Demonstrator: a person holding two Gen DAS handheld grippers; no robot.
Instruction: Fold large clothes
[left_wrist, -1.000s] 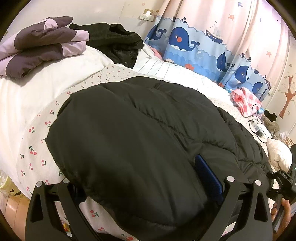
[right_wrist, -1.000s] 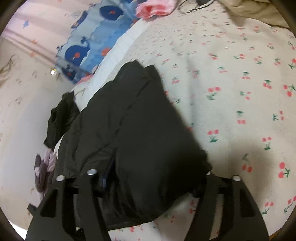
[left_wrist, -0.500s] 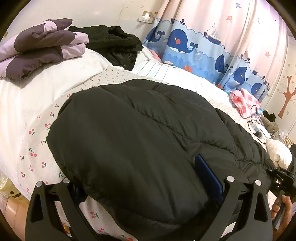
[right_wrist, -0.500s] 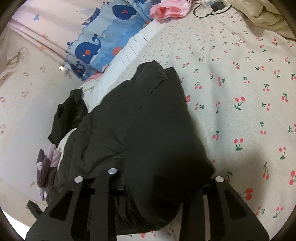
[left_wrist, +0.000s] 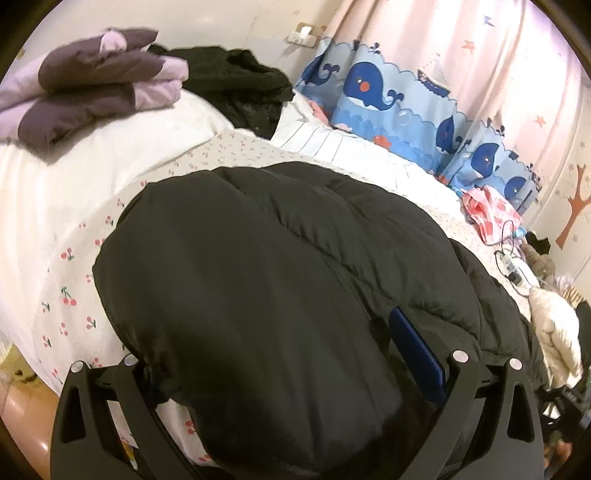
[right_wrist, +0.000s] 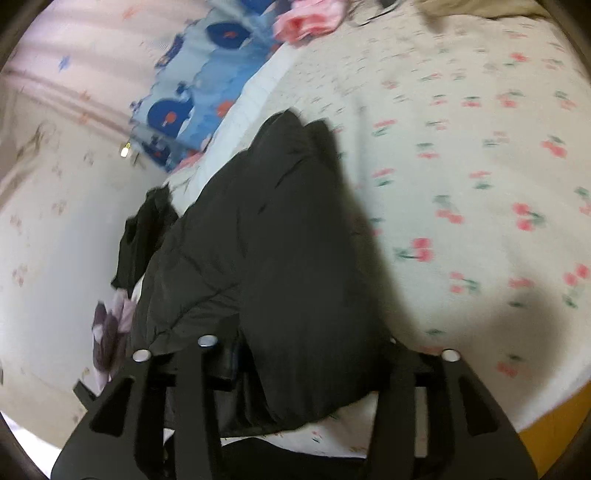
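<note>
Left tongs: jaws wide apart, bulk of black puffer jacket between them; whether the pads press it, cannot tell. Right tongs: jaws opening, jacket edge between them. Jacket lies on cherry-print bed sheet. Beyond: purple folded bedding, whale curtain.

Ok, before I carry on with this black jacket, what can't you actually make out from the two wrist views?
- Left wrist view: the black jacket bulges over the left gripper, hiding whether its pads press on it.
- Right wrist view: motion blur smears the cherry-print sheet; the right gripper is opening, jacket between the jaws, pad contact hidden.
- Both views: the jacket's near edge is cut off by the frame.
</note>
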